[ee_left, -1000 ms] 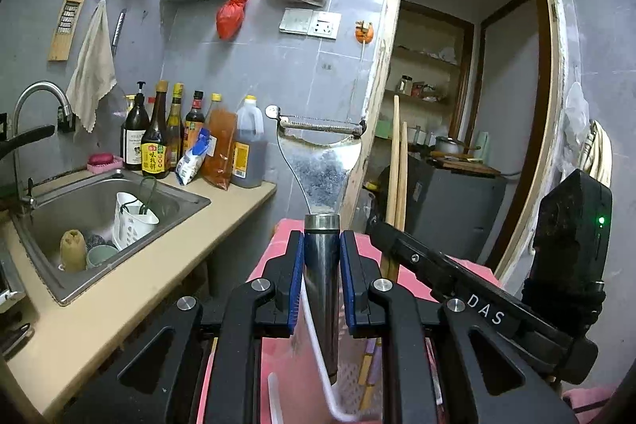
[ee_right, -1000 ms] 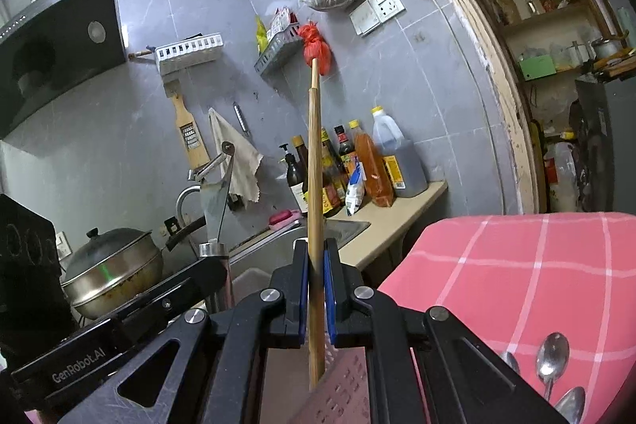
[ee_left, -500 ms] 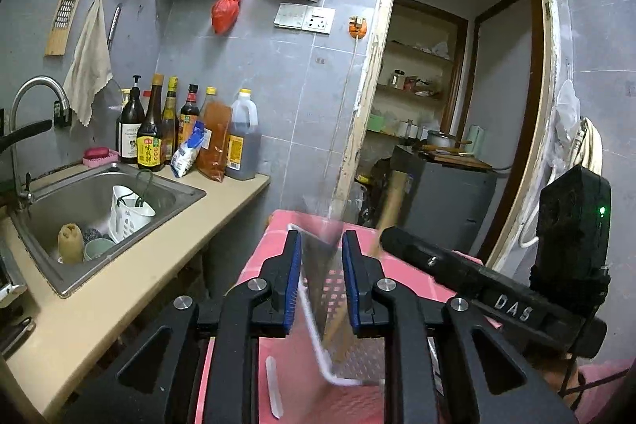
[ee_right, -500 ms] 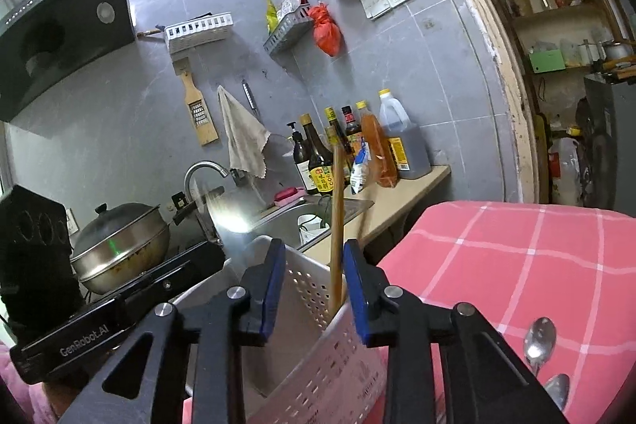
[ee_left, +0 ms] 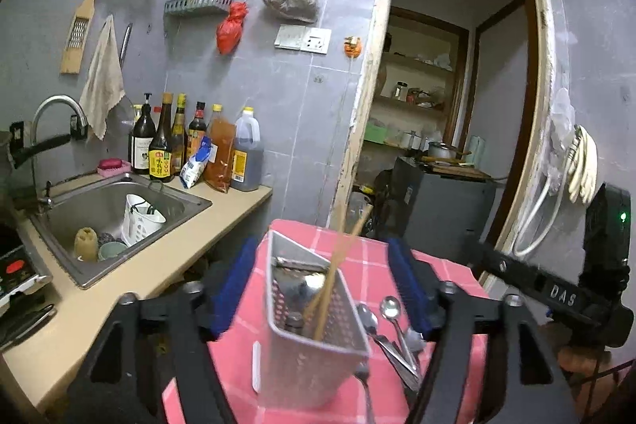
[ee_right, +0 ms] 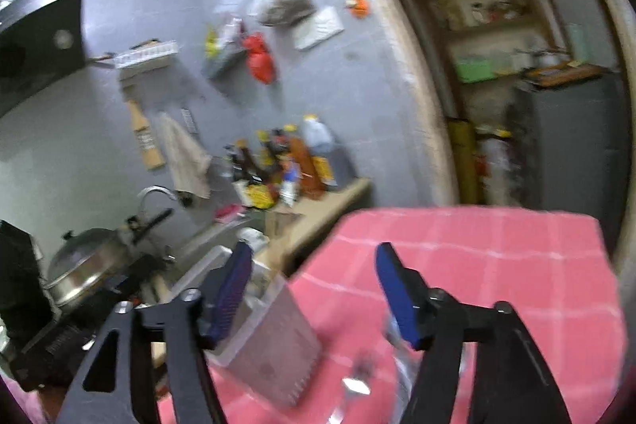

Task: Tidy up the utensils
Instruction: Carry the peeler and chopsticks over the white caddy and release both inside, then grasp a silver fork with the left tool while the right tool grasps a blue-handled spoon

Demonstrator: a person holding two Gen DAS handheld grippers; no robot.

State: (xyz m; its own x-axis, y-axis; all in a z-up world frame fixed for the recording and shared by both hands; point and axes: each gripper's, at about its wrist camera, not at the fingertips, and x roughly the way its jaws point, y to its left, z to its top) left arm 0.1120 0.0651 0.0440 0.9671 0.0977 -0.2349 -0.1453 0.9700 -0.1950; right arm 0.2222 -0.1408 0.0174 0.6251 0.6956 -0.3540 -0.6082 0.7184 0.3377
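A white perforated utensil basket (ee_left: 314, 336) stands on the pink checked tablecloth (ee_left: 357, 257). Inside it lean a pair of wooden chopsticks (ee_left: 338, 265) and a metal peeler (ee_left: 302, 285). My left gripper (ee_left: 326, 289) is open and empty, its jaws spread on either side of the basket. Several metal spoons (ee_left: 381, 324) lie on the cloth just right of the basket. My right gripper (ee_right: 314, 289) is open and empty above the cloth (ee_right: 477, 257), with the basket (ee_right: 270, 336) at its lower left. The right wrist view is blurred.
A counter (ee_left: 131, 289) with a steel sink (ee_left: 99, 217) runs along the left, with sauce bottles (ee_left: 190, 146) at the wall. A doorway (ee_left: 457, 106) opens behind the table. A lidded pot (ee_right: 83, 273) sits at the far left.
My left gripper let go of the peeler and my right let go of the chopsticks; both now rest in the basket. Both grippers opened wide and pulled back.
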